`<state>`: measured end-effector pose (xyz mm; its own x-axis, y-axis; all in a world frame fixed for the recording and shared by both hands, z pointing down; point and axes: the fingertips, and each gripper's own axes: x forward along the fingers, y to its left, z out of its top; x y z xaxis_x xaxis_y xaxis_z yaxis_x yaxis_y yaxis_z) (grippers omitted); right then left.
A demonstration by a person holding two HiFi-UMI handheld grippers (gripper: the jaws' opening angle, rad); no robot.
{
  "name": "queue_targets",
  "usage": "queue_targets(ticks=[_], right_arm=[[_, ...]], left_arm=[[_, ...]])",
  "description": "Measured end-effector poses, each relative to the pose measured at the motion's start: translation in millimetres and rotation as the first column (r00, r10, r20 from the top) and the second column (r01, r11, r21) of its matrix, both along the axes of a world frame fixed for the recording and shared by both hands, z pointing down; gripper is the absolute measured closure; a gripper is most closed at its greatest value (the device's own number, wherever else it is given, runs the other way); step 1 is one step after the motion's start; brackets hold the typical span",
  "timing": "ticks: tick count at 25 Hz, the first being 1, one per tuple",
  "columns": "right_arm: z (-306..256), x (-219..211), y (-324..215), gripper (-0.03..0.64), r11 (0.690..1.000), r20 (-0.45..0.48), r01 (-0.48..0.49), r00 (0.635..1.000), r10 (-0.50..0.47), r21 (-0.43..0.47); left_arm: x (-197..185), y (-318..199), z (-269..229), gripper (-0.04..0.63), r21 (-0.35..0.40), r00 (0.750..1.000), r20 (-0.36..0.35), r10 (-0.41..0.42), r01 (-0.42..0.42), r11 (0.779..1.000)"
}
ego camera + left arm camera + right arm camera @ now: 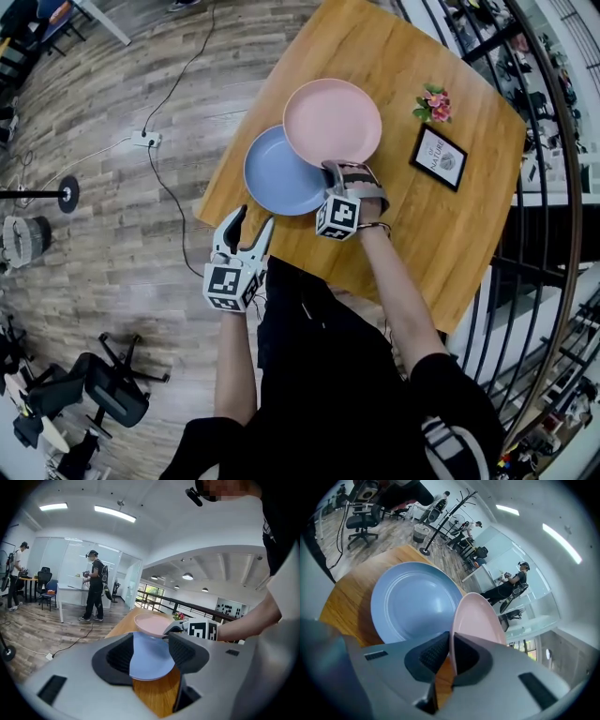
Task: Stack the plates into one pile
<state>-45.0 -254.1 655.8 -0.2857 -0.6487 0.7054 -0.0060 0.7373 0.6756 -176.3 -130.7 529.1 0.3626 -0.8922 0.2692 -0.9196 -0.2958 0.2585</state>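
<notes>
Two plates are in play, and by my reckoning one move is left: get the pink one squarely onto the blue one.

Nearest me, my left claw (250, 225) hangs off the near edge of the surface (422, 253), short of the blue plate (279, 176). Its jaws are spread and pinch nothing; the blue plate only shows through the gap, well beyond the pads. I would leave it there, or bring it to the blue plate's near rim as a stop if that plate looks likely to skid.

My right claw (335, 171) is pressed together on the near rim of the pink plate (333, 120), pinching it by one thin edge. That plate hangs partly over the blue plate's far right side and seems raised a little above it. I cannot tell whether the two rims touch.

A one-edge pinch lets a plate droop and swing, so I would go slowly. I would draw it back until its centre sits over the blue plate's centre, level it and lower it gently. Only once it rests there would I spread the jaws.

Beyond the blue plate and well to its right, a picture frame (439, 157) and a small flower sprig (433, 103) look clear of that path.
</notes>
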Motion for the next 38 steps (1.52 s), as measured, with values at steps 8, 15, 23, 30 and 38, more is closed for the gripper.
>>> queue_targets(ticks=[8,15,23,30,38], right_arm=[[-1.6,-12.4,20.0,0.588,0.998,-0.006,0.065,0.998,-0.065,-0.010],[3.2,-39.6,43.6,0.588,0.994,0.017,0.110,0.994,-0.110,-0.021],[15.6,-49.6,75.9,0.588,0.981,0.006,0.191,0.982,-0.191,-0.039],[21.2,-55.5,100.7,0.586,0.974,0.003,0.220,0.975,-0.220,-0.057],[23.0,-61.0,116.9,0.578,0.968,0.019,0.232,0.973,-0.232,-0.091]], left_arm=[[3.9,17.8,-12.0,0.347,-0.004,0.999,0.006,-0.032,0.032,0.999],[-12.3,35.4,-15.4,0.347,0.002,0.997,0.028,-0.075,0.075,0.997],[-11.6,56.0,-19.2,0.347,-0.004,0.993,0.049,-0.109,0.109,0.994],[-15.6,72.4,-21.7,0.347,-0.011,0.990,0.060,-0.129,0.130,0.991],[-6.7,83.0,-25.7,0.347,-0.013,0.991,0.062,-0.122,0.123,0.992]])
